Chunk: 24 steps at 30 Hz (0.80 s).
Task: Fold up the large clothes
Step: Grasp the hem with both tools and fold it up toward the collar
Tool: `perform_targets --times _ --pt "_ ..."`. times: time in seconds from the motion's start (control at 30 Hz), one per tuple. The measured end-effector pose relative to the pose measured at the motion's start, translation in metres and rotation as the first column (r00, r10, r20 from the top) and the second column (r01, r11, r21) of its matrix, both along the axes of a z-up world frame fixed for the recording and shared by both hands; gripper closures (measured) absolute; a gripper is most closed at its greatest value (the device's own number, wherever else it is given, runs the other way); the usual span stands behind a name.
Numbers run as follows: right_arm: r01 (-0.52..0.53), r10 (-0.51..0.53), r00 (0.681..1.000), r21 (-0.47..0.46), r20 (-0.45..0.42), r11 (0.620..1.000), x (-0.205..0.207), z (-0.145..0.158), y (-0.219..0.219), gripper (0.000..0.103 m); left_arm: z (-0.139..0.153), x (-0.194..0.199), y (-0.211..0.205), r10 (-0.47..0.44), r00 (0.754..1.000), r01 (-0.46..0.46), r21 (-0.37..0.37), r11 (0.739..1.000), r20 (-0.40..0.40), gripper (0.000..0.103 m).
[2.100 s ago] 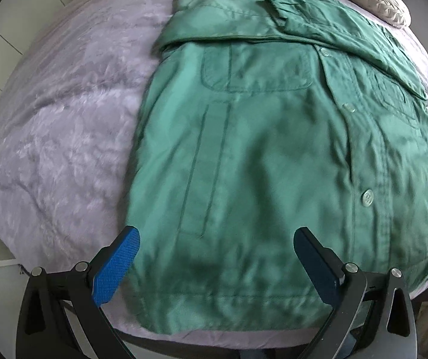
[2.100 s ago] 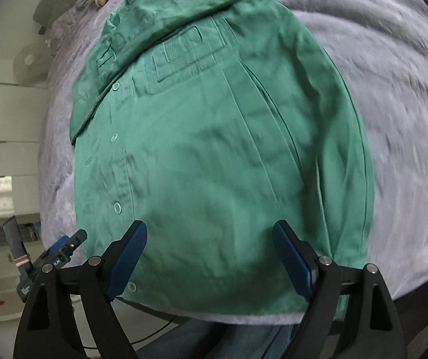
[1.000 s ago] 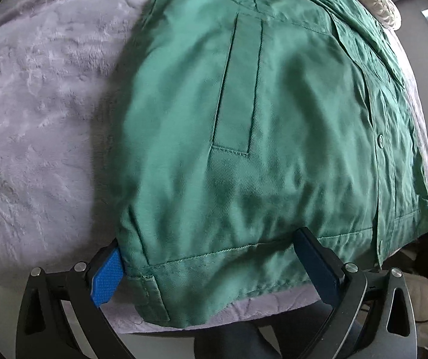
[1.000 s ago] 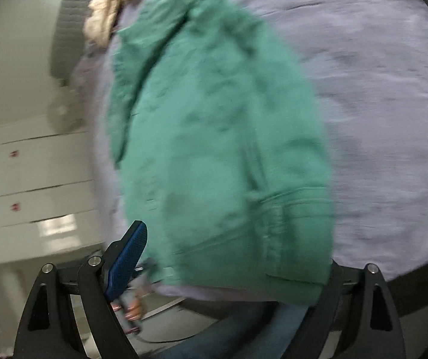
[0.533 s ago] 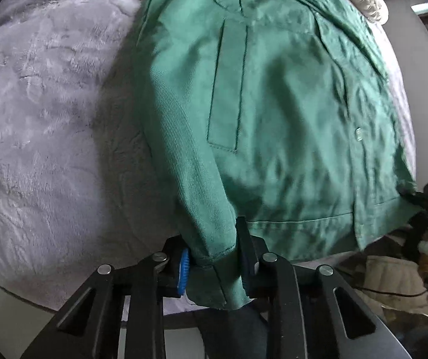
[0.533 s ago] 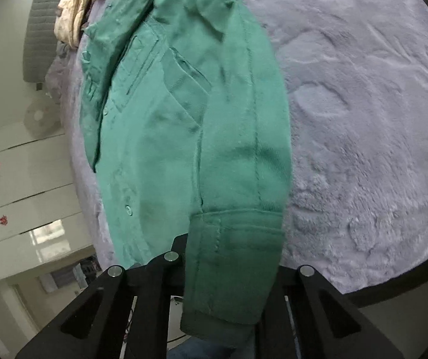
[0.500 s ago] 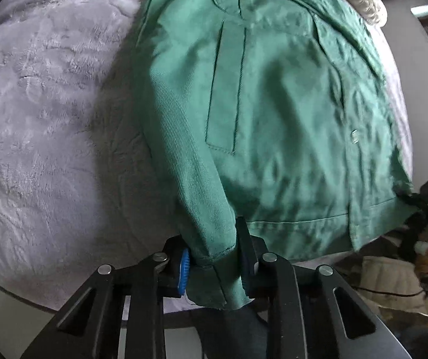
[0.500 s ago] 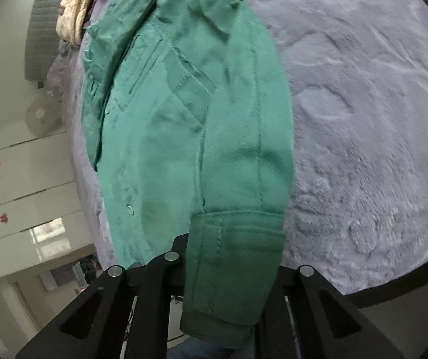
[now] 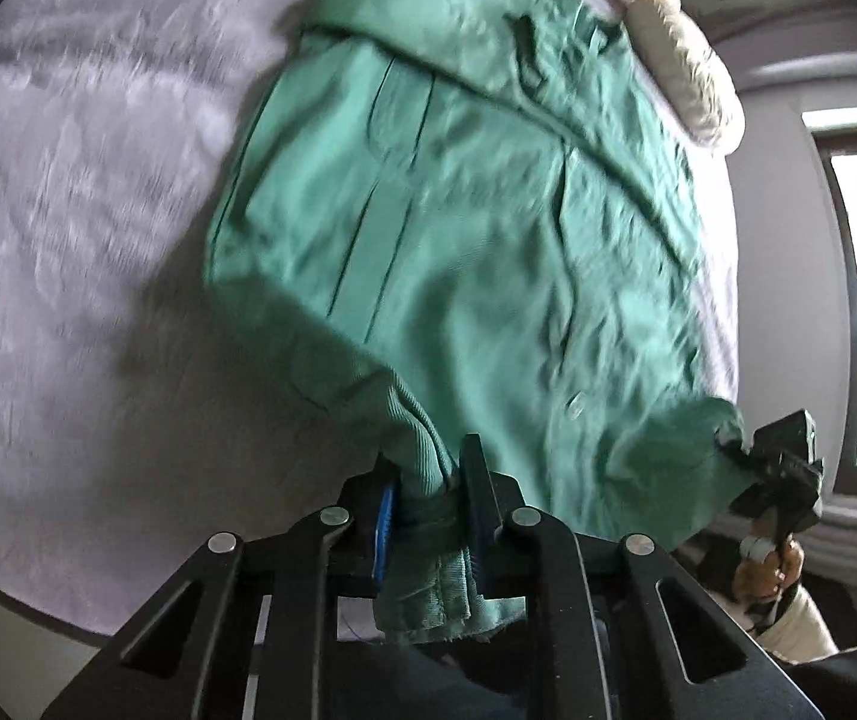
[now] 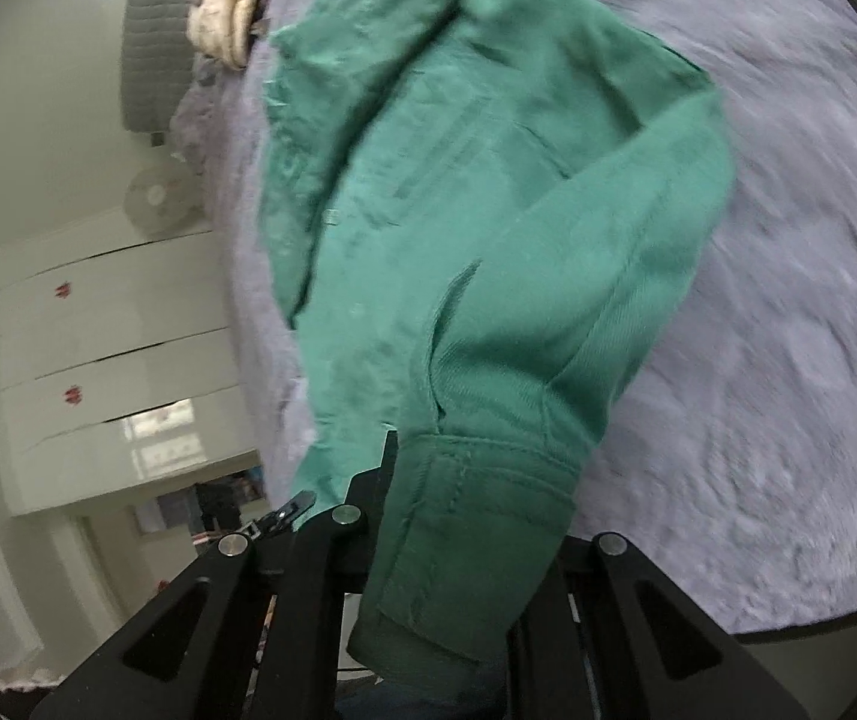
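Left gripper (image 9: 428, 507) closing on hem corner of green jacket (image 9: 476, 228) on grey blanket (image 9: 68, 210); right gripper (image 10: 464, 516) clamps other corner. Advice: lift both level, fold hem toward collar.

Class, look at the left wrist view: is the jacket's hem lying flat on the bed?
No: the left gripper pinches the jacket hem, lifted off the bed.
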State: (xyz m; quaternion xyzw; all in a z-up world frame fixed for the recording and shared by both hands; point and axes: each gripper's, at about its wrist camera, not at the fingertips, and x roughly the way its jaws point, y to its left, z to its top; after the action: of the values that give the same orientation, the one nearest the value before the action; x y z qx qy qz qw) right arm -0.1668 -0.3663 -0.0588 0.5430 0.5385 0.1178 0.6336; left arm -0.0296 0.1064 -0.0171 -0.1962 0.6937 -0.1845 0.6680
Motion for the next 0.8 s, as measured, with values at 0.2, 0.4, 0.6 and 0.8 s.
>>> perform_targets --times 0.2,0.4,0.6,0.8 --pt "-0.102 0.102 0.995 0.003 -0.013 0.995 0.032 -0.001 0.0 0.092 -0.019 0.006 -0.011 0.012 0.999 -0.002 0.19 0.982 -0.05 0.081" --pt "-0.077 0.078 0.995 0.02 -0.066 0.997 0.03 -0.015 0.002 0.092 -0.051 -0.002 -0.006 -0.042 0.988 0.077 0.244 0.967 -0.145 0.033" --pt "0.02 -0.021 0.994 -0.007 -0.105 1.0 0.012 -0.019 0.005 0.092 -0.074 -0.003 -0.002 -0.169 0.959 0.218 0.206 0.954 -0.229 0.045" --pt "0.12 -0.119 0.991 0.001 -0.063 0.993 0.004 -0.007 0.007 0.093 -0.038 0.021 0.005 -0.223 0.958 0.228 0.006 0.974 -0.181 0.094"
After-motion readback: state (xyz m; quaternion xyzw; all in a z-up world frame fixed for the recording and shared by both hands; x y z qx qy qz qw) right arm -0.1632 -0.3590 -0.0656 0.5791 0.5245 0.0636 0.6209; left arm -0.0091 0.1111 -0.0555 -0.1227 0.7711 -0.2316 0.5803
